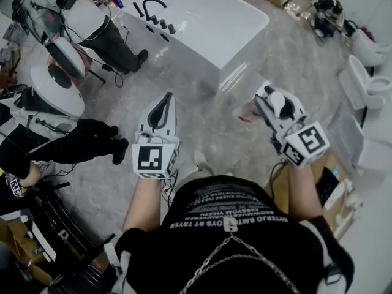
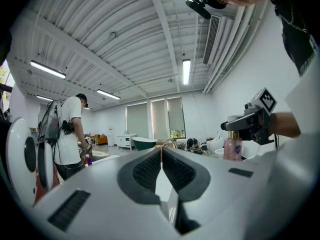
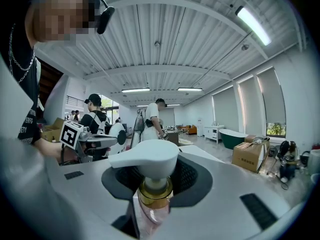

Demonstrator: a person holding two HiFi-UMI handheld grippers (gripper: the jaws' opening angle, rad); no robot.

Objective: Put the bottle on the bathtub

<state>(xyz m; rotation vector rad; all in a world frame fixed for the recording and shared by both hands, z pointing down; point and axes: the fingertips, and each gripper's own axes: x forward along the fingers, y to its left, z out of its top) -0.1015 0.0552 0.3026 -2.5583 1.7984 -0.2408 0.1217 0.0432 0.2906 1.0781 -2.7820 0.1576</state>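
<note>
- Right gripper clamps the pink plastic pump bottle below its gold collar, upright for carrying, well short of the white bathtub's near corner
- Left gripper jaws together, empty, just a spare

Black tee with white lettering, short sleeves; silver chain down it; left gripper and right gripper are white shells with black ribbed pads; each bears a cube of black-and-white square markers.
</note>
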